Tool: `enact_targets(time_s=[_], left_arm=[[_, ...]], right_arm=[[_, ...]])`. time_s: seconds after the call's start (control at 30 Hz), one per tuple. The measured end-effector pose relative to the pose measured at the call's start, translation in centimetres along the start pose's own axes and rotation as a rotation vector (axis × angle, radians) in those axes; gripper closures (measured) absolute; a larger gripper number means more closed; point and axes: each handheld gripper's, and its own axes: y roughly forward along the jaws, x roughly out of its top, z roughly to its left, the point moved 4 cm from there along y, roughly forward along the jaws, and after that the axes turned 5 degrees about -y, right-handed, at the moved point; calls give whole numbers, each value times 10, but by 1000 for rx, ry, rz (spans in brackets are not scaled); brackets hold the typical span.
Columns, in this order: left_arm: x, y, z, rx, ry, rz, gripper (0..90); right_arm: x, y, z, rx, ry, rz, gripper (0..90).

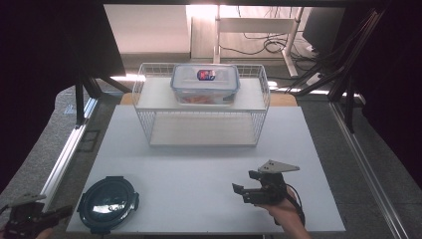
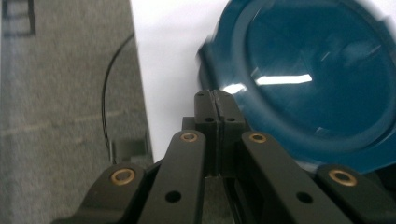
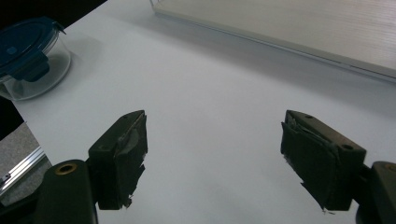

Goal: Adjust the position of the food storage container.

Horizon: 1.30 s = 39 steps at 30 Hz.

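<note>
White worktop (image 1: 199, 169) fills the scene. At its near left corner, off the edge, the left claw (image 1: 63, 211) has its jaws pressed together, holding nothing. Just right of it sits a round container (image 1: 108, 203) (blue lid clipped on). Near right, the right claw (image 1: 245, 185) hovers, jaws apart and empty. Far back stands a wire rack (image 1: 201, 102).

No readable text, brand or number anywhere. Red-and-blue label (image 1: 206, 74) on lid of rectangular box (image 1: 205, 83) in wire rack (image 1: 144, 107), too small and blurred to read. Small pale mark (image 3: 10, 50) on blue lid of round container (image 3: 32, 58), illegible. Nothing printed on table (image 1: 199, 169).
</note>
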Motion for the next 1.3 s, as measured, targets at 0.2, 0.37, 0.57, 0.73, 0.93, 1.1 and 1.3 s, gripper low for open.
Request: enact_targets(time_s=[0.2,0.37,0.57,0.73,0.93,1.1,1.3], left_arm=[[-16,18,-2,-61,-17,52,900],[-16,25,-8,-69,-8,55,900],[-16,30,-9,-94,-17,52,900],[-14,32,-12,-113,-7,57,900],[-4,36,-23,-138,23,63,900],[7,47,-35,-164,49,77,900],[17,59,-46,-176,72,89,900]], right_arm=[[-2,5,1,5,-3,15,223],[-2,6,0,4,2,16,223],[-3,6,-2,-2,7,17,223],[-2,6,1,2,-4,20,223],[-1,6,1,-1,-9,18,223],[-1,5,1,0,-12,19,223],[-1,3,-1,-4,-11,13,223]])
